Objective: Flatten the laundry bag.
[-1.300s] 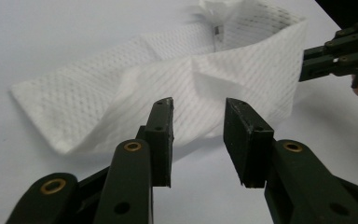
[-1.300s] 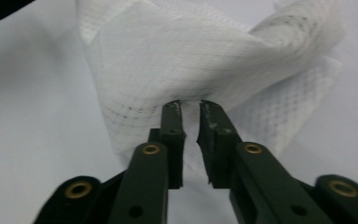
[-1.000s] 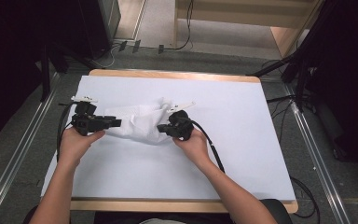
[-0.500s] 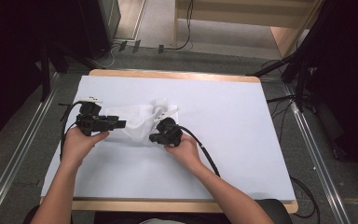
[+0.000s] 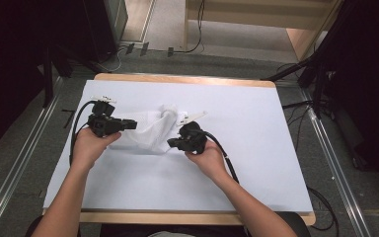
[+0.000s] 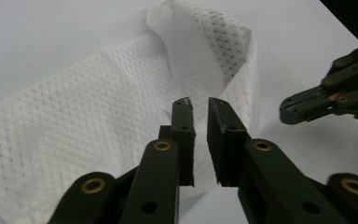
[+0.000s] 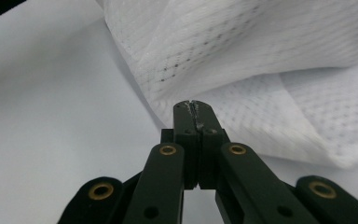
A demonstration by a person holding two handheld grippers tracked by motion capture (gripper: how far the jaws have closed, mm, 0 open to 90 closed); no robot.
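Two hand-held grippers flank the white cloth [image 5: 153, 131]: we find the left hand-held gripper [image 6: 199, 103] closing, slightly parted, and the right hand-held gripper [image 7: 193, 106] clamped on the cloth's edge.

— Left gripper [image 6: 199, 105] is up over the white cloth [image 6: 74, 126], its jaws just closing, a narrow gap left between them!

— Anything clamped?

— Can't tell; cloth lies behind the tips (dotted weave, one corner folded upward). The other gripper [image 6: 286, 108] pokes in from the right, over the white table cover [image 6: 37, 32].
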